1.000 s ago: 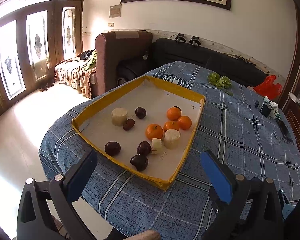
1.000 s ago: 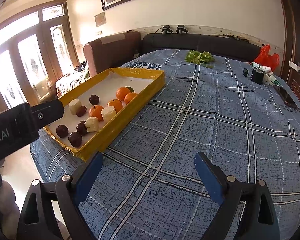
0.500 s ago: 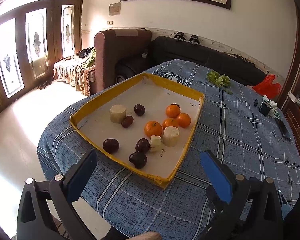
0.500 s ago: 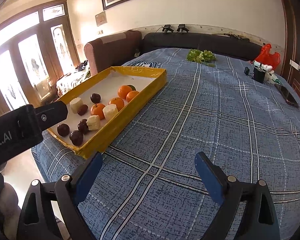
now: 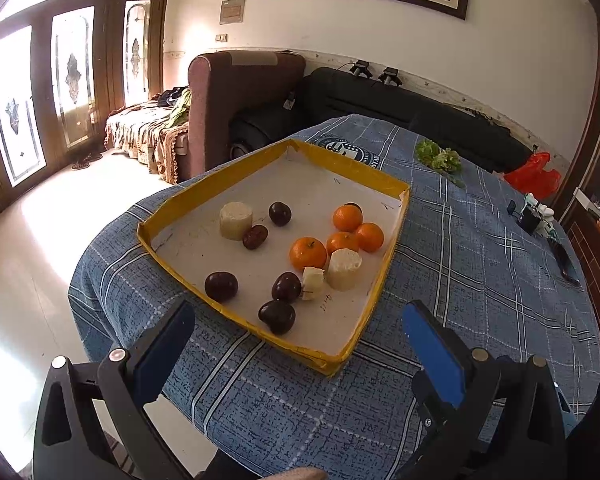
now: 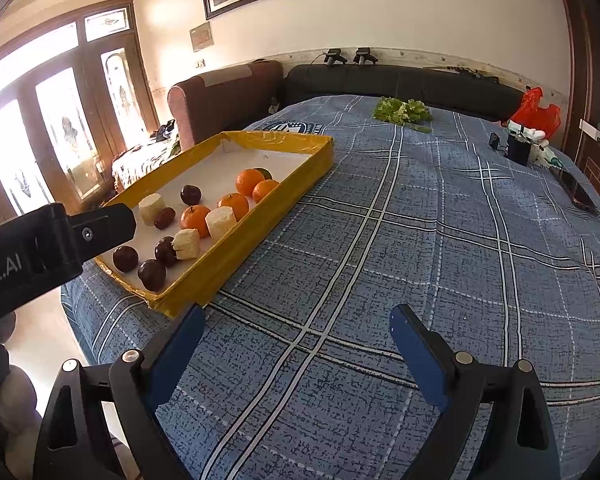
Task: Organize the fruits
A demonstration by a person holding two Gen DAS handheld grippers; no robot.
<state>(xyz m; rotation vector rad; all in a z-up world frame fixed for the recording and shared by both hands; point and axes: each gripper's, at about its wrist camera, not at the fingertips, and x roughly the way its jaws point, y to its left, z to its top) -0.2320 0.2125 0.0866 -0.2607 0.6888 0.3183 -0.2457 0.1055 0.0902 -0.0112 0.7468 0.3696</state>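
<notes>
A yellow-rimmed tray [image 5: 384, 278] with a white floor sits on the blue plaid tablecloth and holds mixed fruit: several oranges [image 5: 307, 254], several dark plums [image 5: 277, 317] and white cut pieces [image 5: 343, 269]. My left gripper [image 5: 296, 330] is open and empty, just in front of the tray's near edge. My right gripper [image 6: 296, 330] is open and empty over bare cloth, to the right of the tray [image 6: 236, 258]. The left gripper's body [image 6: 40, 248] shows at the left of the right wrist view.
A bunch of green leaves [image 6: 400, 111] lies at the far side of the table. A red bag [image 6: 538, 114], a dark cup with small items [image 6: 518, 148] and a phone [image 6: 578, 192] sit at the right edge. Sofas stand behind the table.
Both grippers have shifted slightly; the tray sits a little lower and closer in the left wrist view. Both stay open and empty. The fruit has not moved.
</notes>
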